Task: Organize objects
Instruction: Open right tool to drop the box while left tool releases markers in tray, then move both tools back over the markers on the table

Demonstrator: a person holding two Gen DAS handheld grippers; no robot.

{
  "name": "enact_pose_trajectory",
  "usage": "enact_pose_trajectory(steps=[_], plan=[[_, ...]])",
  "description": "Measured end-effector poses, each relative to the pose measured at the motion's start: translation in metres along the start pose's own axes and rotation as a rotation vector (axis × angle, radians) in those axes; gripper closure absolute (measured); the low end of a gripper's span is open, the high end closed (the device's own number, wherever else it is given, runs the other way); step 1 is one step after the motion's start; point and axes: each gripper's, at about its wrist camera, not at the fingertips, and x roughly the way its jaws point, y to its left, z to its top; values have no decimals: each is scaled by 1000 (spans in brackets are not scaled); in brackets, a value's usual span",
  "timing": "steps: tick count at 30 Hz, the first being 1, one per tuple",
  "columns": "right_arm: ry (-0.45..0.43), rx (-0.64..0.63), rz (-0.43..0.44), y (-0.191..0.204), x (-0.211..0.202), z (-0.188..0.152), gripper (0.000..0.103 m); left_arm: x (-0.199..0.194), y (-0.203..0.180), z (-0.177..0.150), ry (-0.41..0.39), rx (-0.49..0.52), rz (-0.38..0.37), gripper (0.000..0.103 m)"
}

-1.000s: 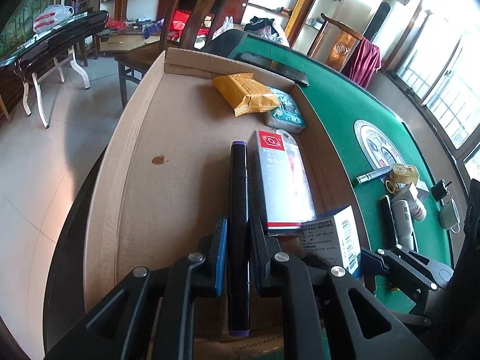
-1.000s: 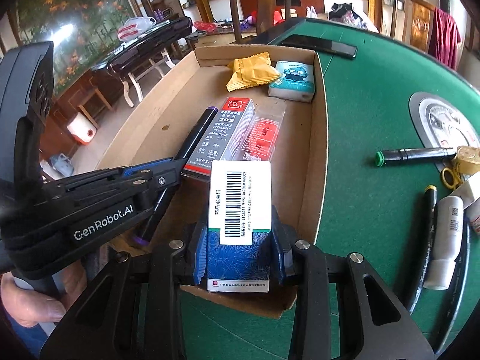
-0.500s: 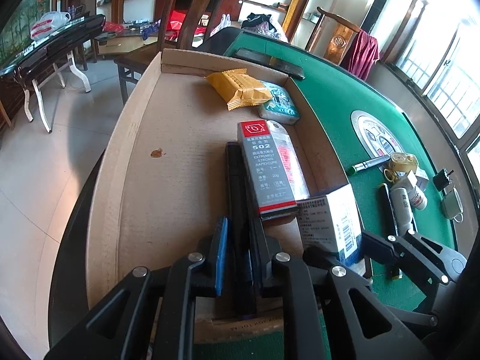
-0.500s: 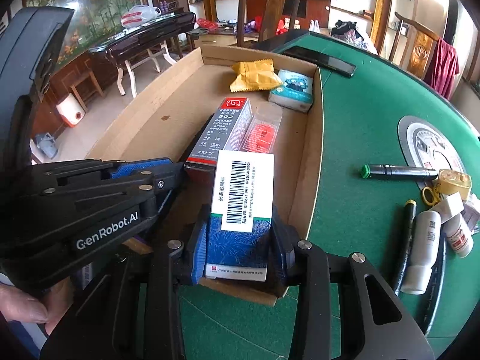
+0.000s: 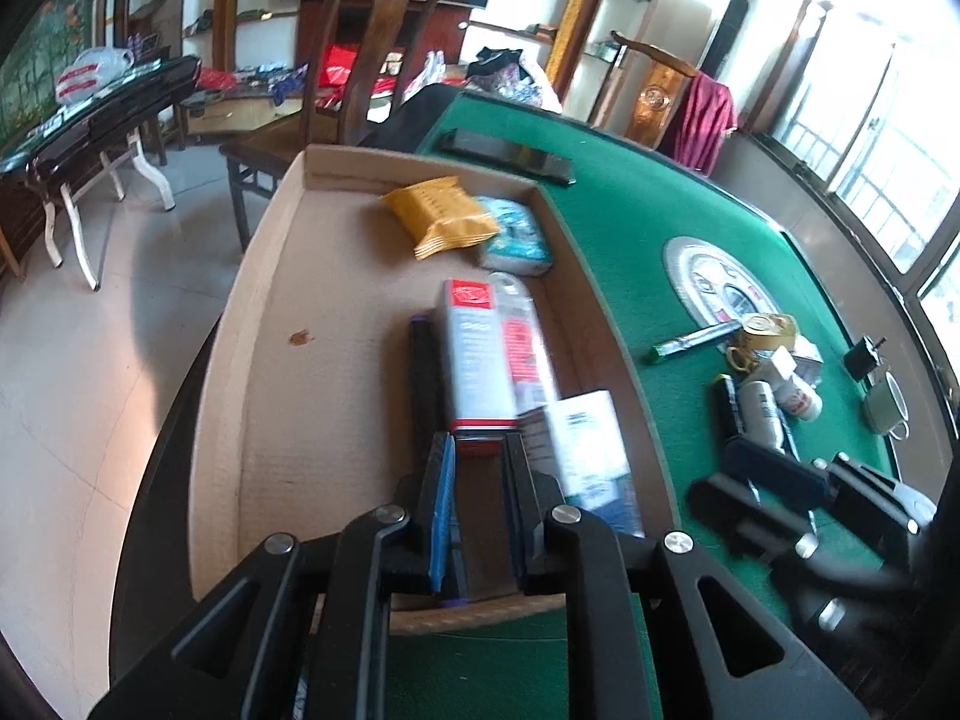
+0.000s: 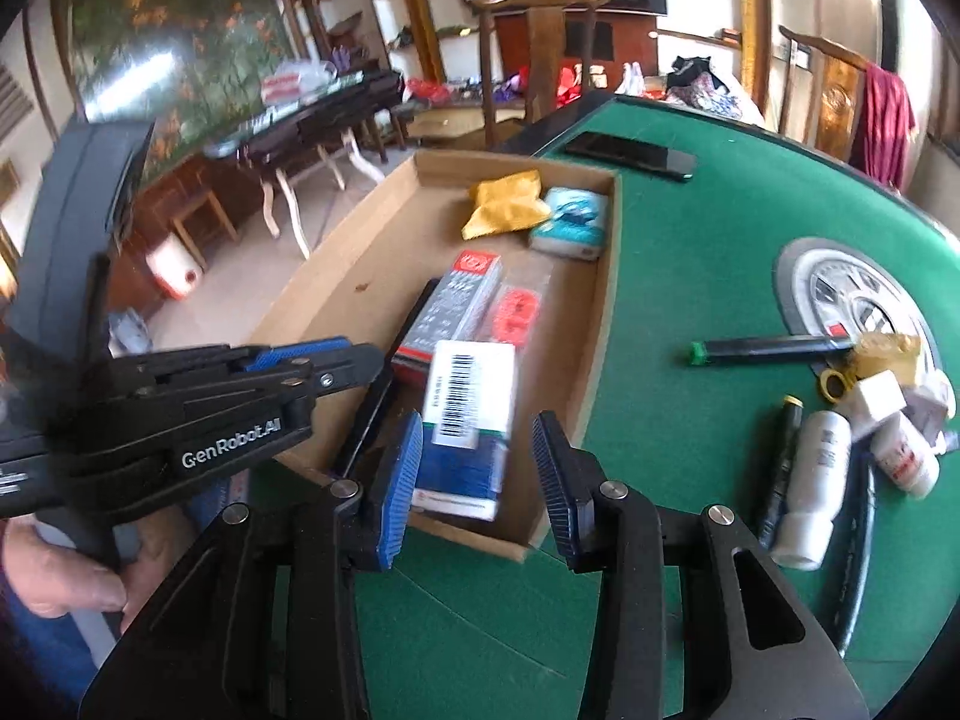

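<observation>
A shallow cardboard tray (image 5: 252, 396) (image 6: 600, 324) lies on the green table. In it lie a black purple-tipped marker (image 5: 423, 378), a grey and red glue box (image 5: 477, 372) (image 6: 456, 306), a blue and white medicine box (image 5: 591, 456) (image 6: 468, 420), a yellow packet (image 5: 441, 222) (image 6: 504, 204) and a tissue pack (image 5: 516, 237) (image 6: 573, 222). My left gripper (image 5: 478, 468) is open and empty above the tray's near end. My right gripper (image 6: 477, 468) is open around the near end of the medicine box, apart from it.
Right of the tray on the green felt (image 6: 720, 252) lie a green-capped marker (image 6: 762, 351), a yellow-tipped pen (image 6: 783, 450), white bottles (image 6: 819, 474) and small items. A black phone (image 6: 630, 153) lies at the far edge. A wooden chair (image 5: 372, 60) stands behind the table.
My left gripper opened and let go of the marker, which now lies in the tray. My right gripper opened and let go of the medicine box in the tray. Both grippers drew back.
</observation>
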Motion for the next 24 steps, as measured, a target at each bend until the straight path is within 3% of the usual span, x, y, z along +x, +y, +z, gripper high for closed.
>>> enact_pose_trajectory(steps=[5, 13, 17, 24], plan=[[-52, 100, 1, -44, -37, -9, 64, -8, -32, -2, -6, 67, -36, 88], [-78, 250, -124, -129, -78, -38, 65, 5, -92, -13, 56, 174, -104, 88], [-20, 288, -205, -162, -76, -54, 65, 19, -120, -22, 110, 219, -142, 88], [45, 318, -200, -187, -54, -65, 65, 37, -145, -35, 160, 270, -133, 88]])
